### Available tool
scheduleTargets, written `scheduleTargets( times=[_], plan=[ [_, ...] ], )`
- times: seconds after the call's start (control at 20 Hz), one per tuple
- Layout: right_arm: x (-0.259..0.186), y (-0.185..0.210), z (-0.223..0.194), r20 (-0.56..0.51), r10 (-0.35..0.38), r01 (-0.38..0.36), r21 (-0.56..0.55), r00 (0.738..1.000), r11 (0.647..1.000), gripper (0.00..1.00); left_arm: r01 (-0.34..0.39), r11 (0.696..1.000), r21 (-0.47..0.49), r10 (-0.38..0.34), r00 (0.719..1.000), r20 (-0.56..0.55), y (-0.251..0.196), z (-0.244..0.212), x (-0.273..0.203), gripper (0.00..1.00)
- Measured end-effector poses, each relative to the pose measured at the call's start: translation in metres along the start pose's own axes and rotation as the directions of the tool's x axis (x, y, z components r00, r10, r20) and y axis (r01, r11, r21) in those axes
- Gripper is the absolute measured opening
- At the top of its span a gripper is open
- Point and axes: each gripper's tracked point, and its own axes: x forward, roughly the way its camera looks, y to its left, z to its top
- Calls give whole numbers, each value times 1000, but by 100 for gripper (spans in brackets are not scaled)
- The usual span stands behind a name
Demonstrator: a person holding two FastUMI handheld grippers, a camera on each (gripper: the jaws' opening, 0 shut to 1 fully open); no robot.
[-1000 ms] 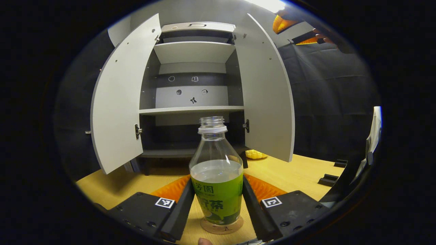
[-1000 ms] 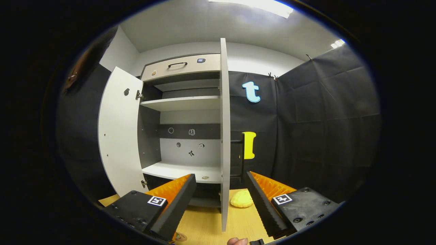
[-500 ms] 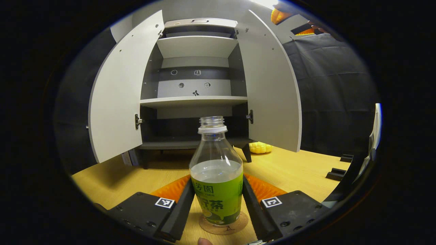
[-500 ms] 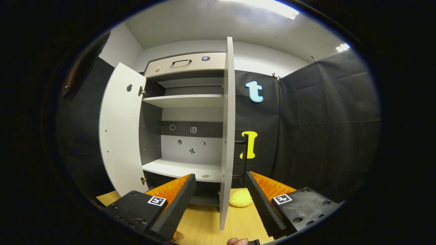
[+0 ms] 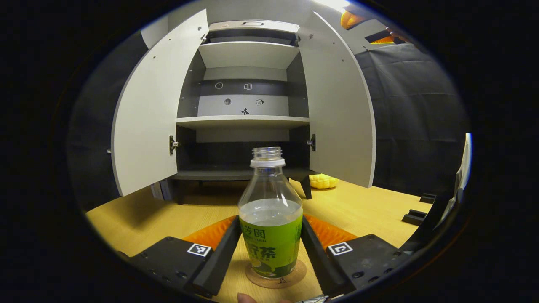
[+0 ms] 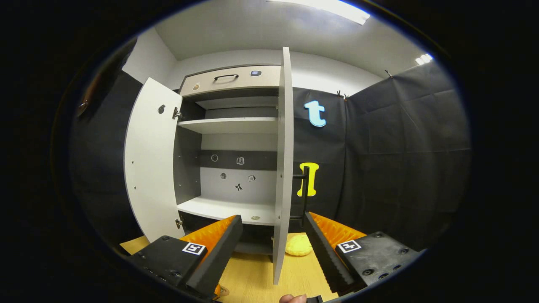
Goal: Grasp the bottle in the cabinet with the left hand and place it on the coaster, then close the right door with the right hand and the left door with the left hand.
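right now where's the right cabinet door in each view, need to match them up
Left gripper view: right door, wide open, inner face showing, right of centre behind the bottle.
Right gripper view: right door, seen edge-on at centre.
Shared landmark: yellow corn toy on the table by the door's foot.

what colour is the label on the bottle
Bright green, wrapping the lower half of the bottle; it shows best in the left gripper view.

The clear bottle (image 5: 270,219) wears a green label on a tan cork coaster (image 5: 276,280). The cabinet doors (image 5: 147,113) are pale grey, the surface (image 5: 362,208) yellow wood-grain, and the tongs (image 5: 269,256) black and orange.
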Motion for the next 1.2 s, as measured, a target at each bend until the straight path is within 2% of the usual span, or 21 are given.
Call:
scheduleTargets(
  times=[0.15,0.4,0.55,0.65,0.85,1.0,1.2],
  plan=[
    [0,3,-1,3,2,-2,-3,1000,1000,97,12,1000,-6,-12,1000,-7,-2,-3,-5,93],
    [0,5,-4,0,-4,4,-12,1000,1000,97,24,1000,3,-24,998,-54,-1,-17,-22,94],
    [6,-15,-16,-28,-59,58,-15,998,998,98,12,1000,-13,-13,997,-76,-1,-13,-42,94],
    [11,-39,-25,-48,-115,114,-26,992,993,97,-5,1000,-31,3,998,-70,0,5,-57,94],
    [23,-92,-27,-49,-207,203,-73,977,976,97,-91,994,-53,89,995,-50,26,58,-83,94],
    [41,-118,-34,-89,-238,230,-89,967,969,97,-149,987,-53,148,989,-24,60,106,-98,94],
    [66,-140,-27,-74,-263,261,-44,962,964,97,-248,968,-38,249,968,10,127,162,-117,94]
  ],
)
